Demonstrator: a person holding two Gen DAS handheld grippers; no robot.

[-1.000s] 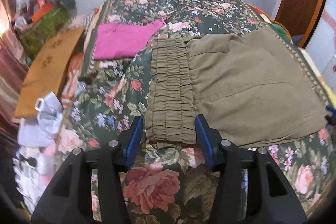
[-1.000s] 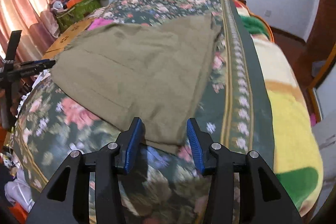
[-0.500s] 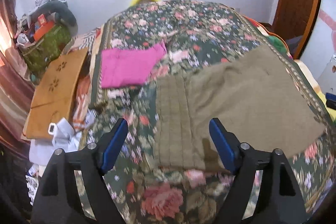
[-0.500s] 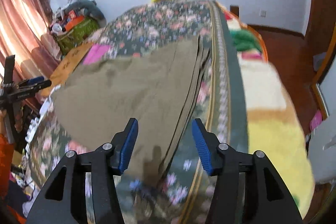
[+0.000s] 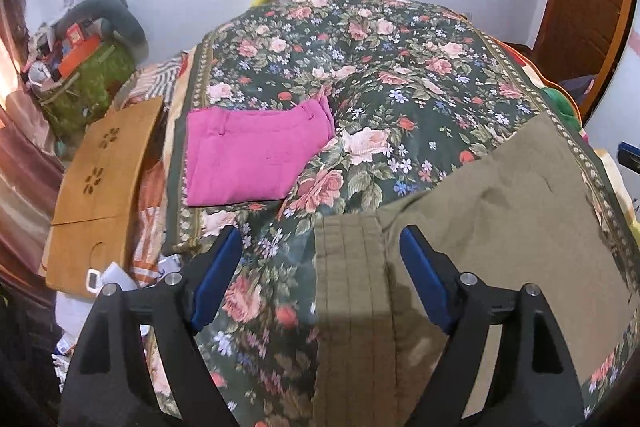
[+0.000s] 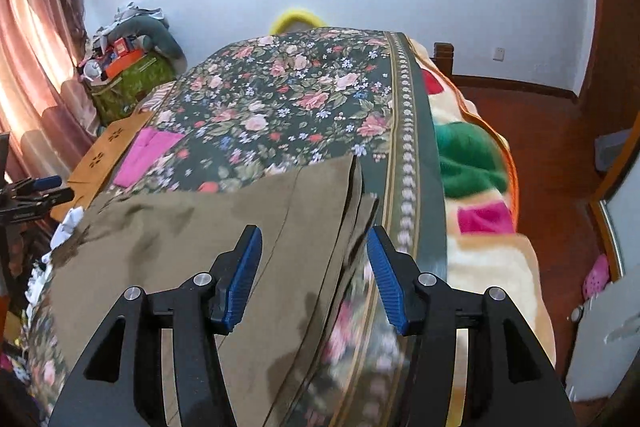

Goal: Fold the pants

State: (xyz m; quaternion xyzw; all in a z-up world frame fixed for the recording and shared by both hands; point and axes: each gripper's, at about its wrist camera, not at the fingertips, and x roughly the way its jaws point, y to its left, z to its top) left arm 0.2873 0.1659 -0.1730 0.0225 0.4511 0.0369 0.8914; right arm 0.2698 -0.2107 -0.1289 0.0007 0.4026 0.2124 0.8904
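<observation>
Left gripper [image 5: 322,277] spread wide, clamping nothing, hanging above the ribbed waistband end of the olive pants [image 5: 500,211]. Right gripper [image 6: 314,273] likewise parted and empty, poised over the stacked leg hems at the other end. Pants lying flat across the floral bedspread [image 5: 360,67] — doubled lengthwise, legs layered. Beyond, a folded pink garment [image 5: 256,155] resting on the same cover, well apart from the pants — near the bed's left edge.
</observation>
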